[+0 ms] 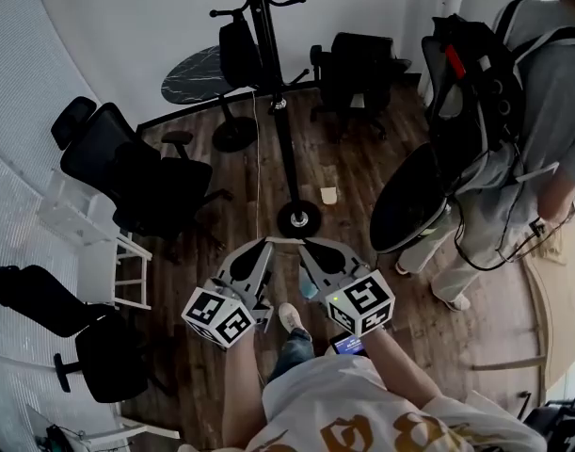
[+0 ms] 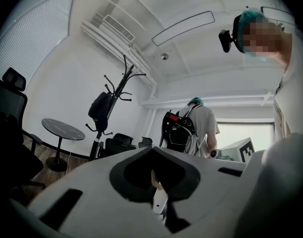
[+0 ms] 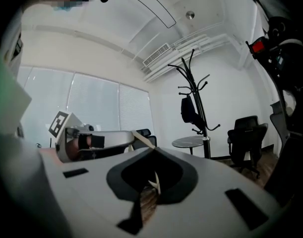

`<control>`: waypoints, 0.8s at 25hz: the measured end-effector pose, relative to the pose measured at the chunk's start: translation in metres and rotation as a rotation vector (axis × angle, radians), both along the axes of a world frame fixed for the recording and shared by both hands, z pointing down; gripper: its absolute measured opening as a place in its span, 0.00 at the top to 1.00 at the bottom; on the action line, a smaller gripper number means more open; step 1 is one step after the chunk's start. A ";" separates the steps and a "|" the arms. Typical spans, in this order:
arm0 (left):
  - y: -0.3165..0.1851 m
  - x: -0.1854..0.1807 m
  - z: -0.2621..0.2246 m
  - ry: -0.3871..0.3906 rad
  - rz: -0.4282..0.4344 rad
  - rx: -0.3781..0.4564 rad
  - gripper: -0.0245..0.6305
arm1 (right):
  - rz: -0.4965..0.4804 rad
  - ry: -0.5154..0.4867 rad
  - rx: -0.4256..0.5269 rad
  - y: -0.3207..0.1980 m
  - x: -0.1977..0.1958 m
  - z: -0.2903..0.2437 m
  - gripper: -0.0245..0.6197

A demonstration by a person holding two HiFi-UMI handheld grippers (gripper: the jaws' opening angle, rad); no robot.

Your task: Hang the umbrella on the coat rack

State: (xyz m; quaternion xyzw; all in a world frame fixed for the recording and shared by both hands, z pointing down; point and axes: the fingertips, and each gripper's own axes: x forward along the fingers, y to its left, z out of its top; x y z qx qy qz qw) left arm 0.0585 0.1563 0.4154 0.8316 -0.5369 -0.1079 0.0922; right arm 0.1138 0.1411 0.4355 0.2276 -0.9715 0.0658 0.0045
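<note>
Both grippers sit low against the body, side by side. Left gripper [image 1: 265,244] has its jaws together with nothing between them, and so does the right gripper [image 1: 304,243]. Their tips almost touch each other.

The umbrella [image 1: 238,53] is a folded black bundle of soft fabric. It hangs off a lower hook of the coat rack [image 1: 285,139], on the left side of the pole. The rack is a thin black metal pole with curved hooks up top and a round disc base [image 1: 299,219] just ahead of the gripper tips.

Clearance: a strip of bare wood-plank floor [image 1: 362,172] runs from the grippers to the base. A black mesh office chair [image 1: 136,172] crowds the left edge of the strip. On the right, a person [image 1: 551,111] wearing a black backpack [image 1: 471,73] stands close to it. A round table [image 1: 195,73] with a dark marbled top stands just behind the umbrella, and another black chair [image 1: 358,64] is right of the pole at the wall. A white slatted stool [image 1: 113,257] sits far left, and a small beige scrap [image 1: 329,195] lies beside the base.
</note>
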 end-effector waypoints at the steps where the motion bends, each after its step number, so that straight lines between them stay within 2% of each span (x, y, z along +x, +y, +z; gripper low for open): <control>1: 0.000 -0.004 0.002 0.005 -0.005 -0.001 0.93 | -0.005 0.000 -0.002 -0.001 -0.003 0.001 0.95; 9: -0.022 -0.033 0.017 0.049 -0.013 -0.011 0.93 | -0.041 0.026 -0.013 -0.019 -0.031 0.012 0.95; 13: -0.057 -0.051 0.021 0.072 0.011 -0.015 0.93 | -0.026 0.039 -0.027 -0.049 -0.049 0.018 0.95; 20: -0.131 -0.085 0.024 0.061 0.090 -0.021 0.93 | 0.041 0.047 -0.040 -0.115 -0.084 0.025 0.95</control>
